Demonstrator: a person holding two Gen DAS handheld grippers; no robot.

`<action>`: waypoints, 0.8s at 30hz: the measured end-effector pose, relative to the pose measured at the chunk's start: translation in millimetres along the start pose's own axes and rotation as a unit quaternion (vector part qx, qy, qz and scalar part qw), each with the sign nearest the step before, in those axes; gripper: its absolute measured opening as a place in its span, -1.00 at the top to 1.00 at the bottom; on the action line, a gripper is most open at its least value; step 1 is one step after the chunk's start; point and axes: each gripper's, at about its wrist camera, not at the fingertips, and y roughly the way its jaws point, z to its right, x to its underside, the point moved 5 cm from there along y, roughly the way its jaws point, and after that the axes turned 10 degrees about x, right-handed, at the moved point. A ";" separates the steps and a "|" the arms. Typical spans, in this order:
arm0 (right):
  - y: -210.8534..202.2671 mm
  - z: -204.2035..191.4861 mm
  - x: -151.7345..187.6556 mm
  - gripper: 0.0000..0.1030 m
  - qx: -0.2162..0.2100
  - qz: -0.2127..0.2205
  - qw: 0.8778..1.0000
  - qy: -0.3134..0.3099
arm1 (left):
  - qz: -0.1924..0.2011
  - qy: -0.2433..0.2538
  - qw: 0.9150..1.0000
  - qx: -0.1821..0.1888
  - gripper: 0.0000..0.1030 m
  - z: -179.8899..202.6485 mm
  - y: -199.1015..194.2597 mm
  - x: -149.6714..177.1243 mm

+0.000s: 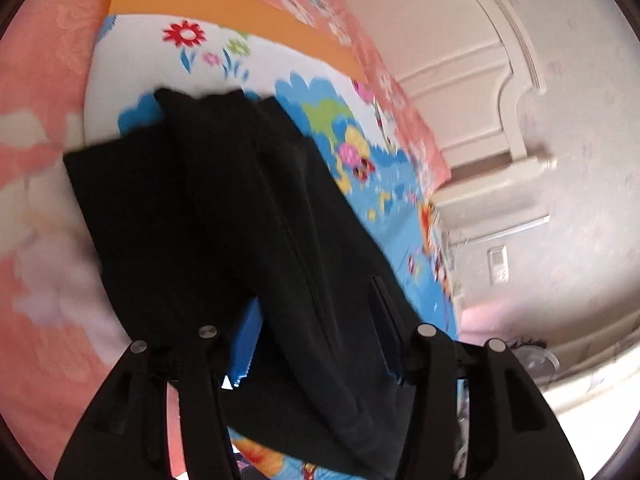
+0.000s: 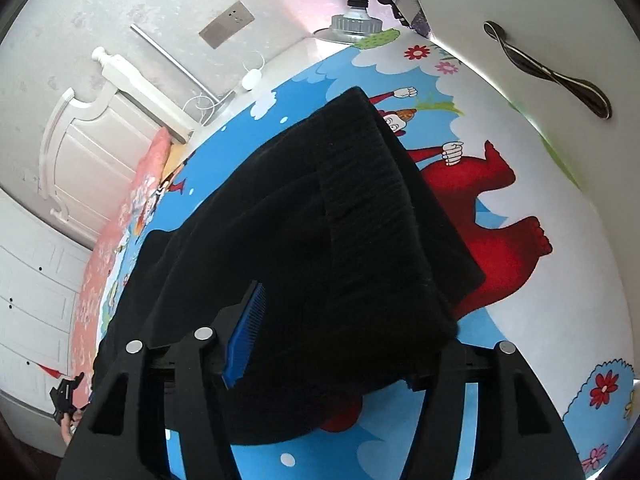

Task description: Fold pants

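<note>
On the cartoon mat [image 2: 500, 140], black pants [image 2: 340, 240] lie doubled; left gripper [image 1: 316, 344] and right gripper [image 2: 332, 344] spread wide around cloth, folding likely unfinished.

Right fingers [image 2: 420, 376] under pants [image 2: 340, 240]

A white panelled headboard [image 1: 472, 92] stands against a pale patterned wall [image 2: 100, 12]. A pink flowered bedspread [image 1: 36, 208] lies under a cartoon mat [image 2: 520, 320].

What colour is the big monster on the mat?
Red monster, clearest in the right wrist view, beside the black pants.
</note>
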 end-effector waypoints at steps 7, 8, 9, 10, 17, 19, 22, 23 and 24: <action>-5.0 -1.9 -18.5 0.61 0.016 -0.002 1.000 -0.010 | -0.051 -0.033 0.998 -0.025 0.90 -19.4 13.5 -29.7; -7.8 -9.1 -26.1 0.63 0.010 -0.003 1.000 -0.017 | -0.060 -0.032 0.997 -0.027 0.90 -14.6 15.5 -33.0; -13.5 -22.2 -39.9 0.65 0.001 0.002 1.000 -0.031 | -0.076 -0.018 0.996 -0.035 0.91 0.4 19.7 -41.2; -19.2 -34.1 -50.2 0.65 -0.004 0.011 0.999 -0.044 | -0.083 0.001 0.996 -0.040 0.91 13.6 21.4 -50.8; -35.5 -32.2 -78.5 0.66 -0.014 0.041 0.998 -0.050 | 0.011 0.080 0.997 -0.007 0.91 81.7 -57.4 -62.7; -9.3 -11.9 -56.4 0.66 0.014 -0.001 0.999 -0.051 | -0.024 0.037 0.999 -0.028 0.91 27.3 -50.0 -36.0; 0.7 -2.2 -35.1 0.66 0.036 -0.022 0.997 -0.067 | -0.044 0.000 0.997 -0.062 0.91 -29.9 -42.5 -5.9; 0.9 0.5 -31.6 0.66 0.037 -0.021 0.997 -0.066 | -0.044 -0.005 0.997 -0.058 0.90 -37.6 -42.3 1.3; 1.7 2.5 -31.4 0.66 0.036 -0.022 0.997 -0.064 | -0.041 -0.009 0.998 -0.054 0.76 -42.3 -43.0 5.0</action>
